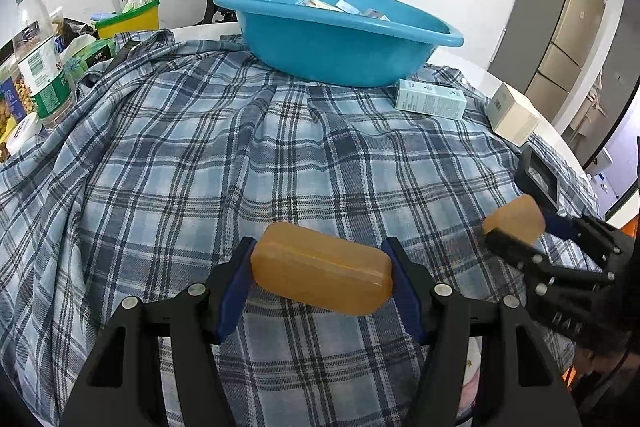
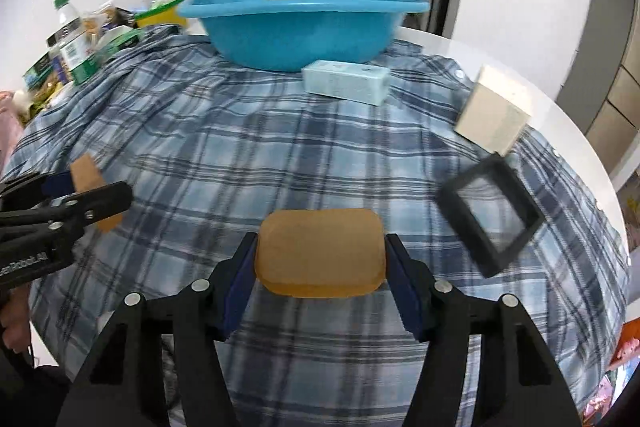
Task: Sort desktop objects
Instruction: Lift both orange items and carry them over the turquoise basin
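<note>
My left gripper (image 1: 320, 261) is shut on an amber soap bar (image 1: 320, 271), its blue pads pressing both ends; the bar tilts slightly over the plaid cloth (image 1: 200, 155). In the right wrist view my right gripper (image 2: 320, 253) has a second amber soap bar (image 2: 320, 251) between its pads, which touch both ends. The left wrist view shows that right gripper (image 1: 516, 227) and its bar (image 1: 516, 217) at the right edge. The left gripper (image 2: 92, 195) with its bar (image 2: 84, 173) appears at the left of the right wrist view. A blue basin (image 1: 340, 47) holding several small boxes stands at the back.
In front of the basin lie a pale teal box (image 2: 346, 83), a cream box (image 2: 492, 115) and a black square frame (image 2: 490, 215) at the right. A water bottle (image 1: 38, 59), a yellow bin (image 1: 128, 21) and snack packs crowd the far left. The white table edge (image 2: 560, 123) curves on the right.
</note>
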